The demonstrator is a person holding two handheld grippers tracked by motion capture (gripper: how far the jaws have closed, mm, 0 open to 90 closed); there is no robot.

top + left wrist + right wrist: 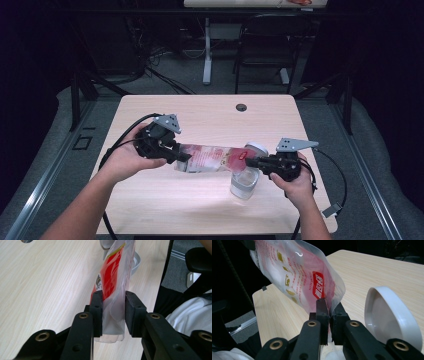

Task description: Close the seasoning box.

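A clear plastic pouch [210,158] with red and gold print hangs stretched between both grippers above the table. My left gripper [177,154] is shut on its left end; in the left gripper view the pouch [113,285] sits pinched between the pads [97,312]. My right gripper [250,162] is shut on the pouch's other end [312,282], at the red logo corner. A clear glass jar [244,183] stands just below the right gripper. Its white lid [387,317] lies beside it on the table.
The light wood table [210,120] has a cable hole [241,107] near its far edge. Black cables [120,137] trail from both grippers. A chair [265,45] and a desk leg [207,50] stand on the floor beyond the table.
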